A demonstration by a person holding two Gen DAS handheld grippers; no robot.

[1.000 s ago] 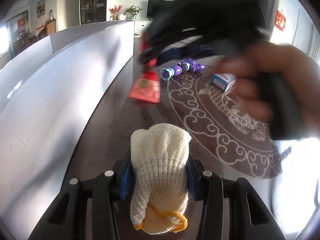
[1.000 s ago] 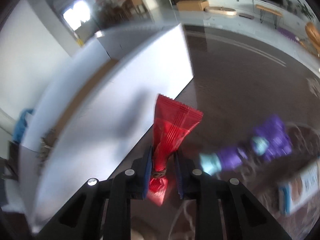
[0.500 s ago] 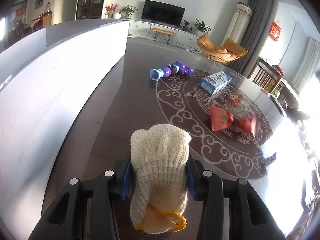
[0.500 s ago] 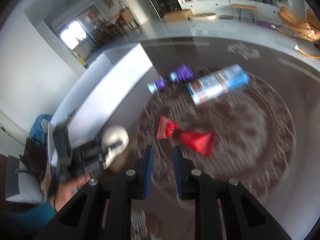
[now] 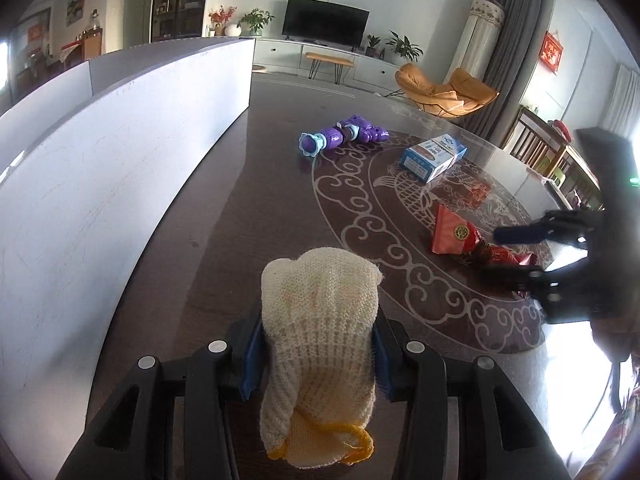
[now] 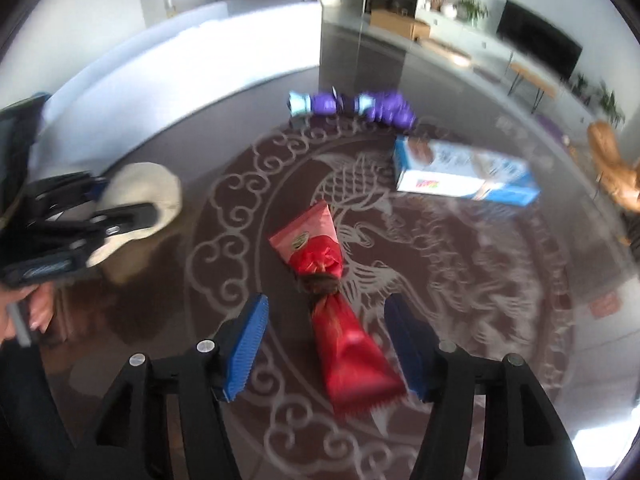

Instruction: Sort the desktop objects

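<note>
My left gripper (image 5: pixel 316 356) is shut on a cream knitted glove (image 5: pixel 318 336) above the dark table; it also shows in the right wrist view (image 6: pixel 136 204). My right gripper (image 6: pixel 328 344) is open, its blue pads on either side of a red snack packet (image 6: pixel 332 300) lying on the fish-pattern mat; the packet is not gripped. The packet also shows in the left wrist view (image 5: pixel 464 236), with the right gripper (image 5: pixel 516 252) at its right end. A purple toy (image 5: pixel 340 138) and a blue and white carton (image 5: pixel 434 156) lie farther back.
A long white board (image 5: pixel 120 160) stands along the table's left side. The round patterned mat (image 6: pixel 400 280) covers the table's middle. The glass table edge (image 5: pixel 520 184) runs at the right, with chairs and a TV beyond.
My right gripper carried the red packet from beside the white board to the mat, let it go, and now stands open around it. My left gripper kept holding the glove.
</note>
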